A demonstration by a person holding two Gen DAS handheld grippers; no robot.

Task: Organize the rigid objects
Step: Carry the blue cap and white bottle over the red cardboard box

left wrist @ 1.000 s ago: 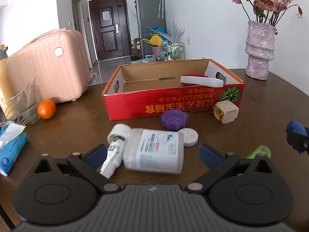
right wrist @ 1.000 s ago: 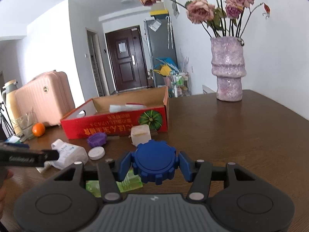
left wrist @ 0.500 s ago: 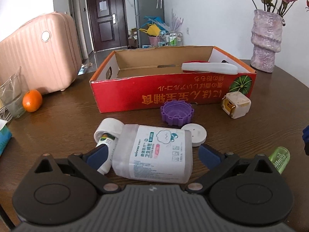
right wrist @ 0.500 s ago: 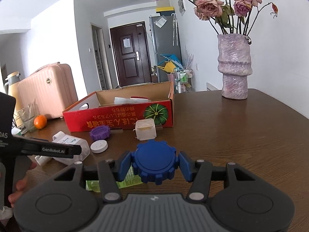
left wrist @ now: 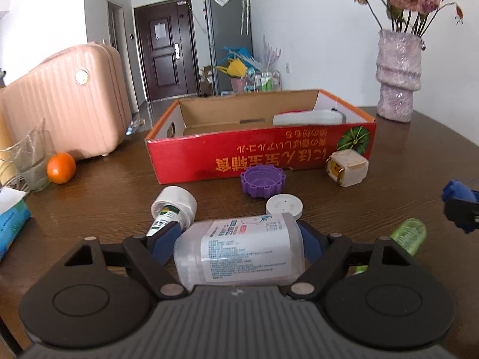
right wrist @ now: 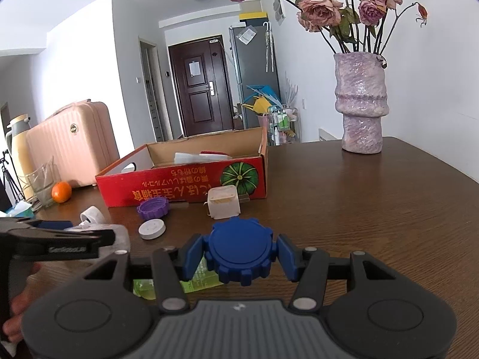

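Observation:
My left gripper is shut on a clear plastic jar with a white label, which lies on its side between the blue pads. My right gripper is shut on a blue gear-shaped lid and holds it above the table. A red cardboard box stands open ahead with a white object inside. In front of it lie a purple gear lid, a white round cap, a white cube, a white tube and a green bottle.
A pink suitcase, a glass, an orange and a tissue pack stand at the left. A purple vase with dried roses stands at the back right on the brown table.
My left gripper has moved forward around the clear jar and closed on it; the jar now sits deep between the pads. My right gripper still holds the blue lid.

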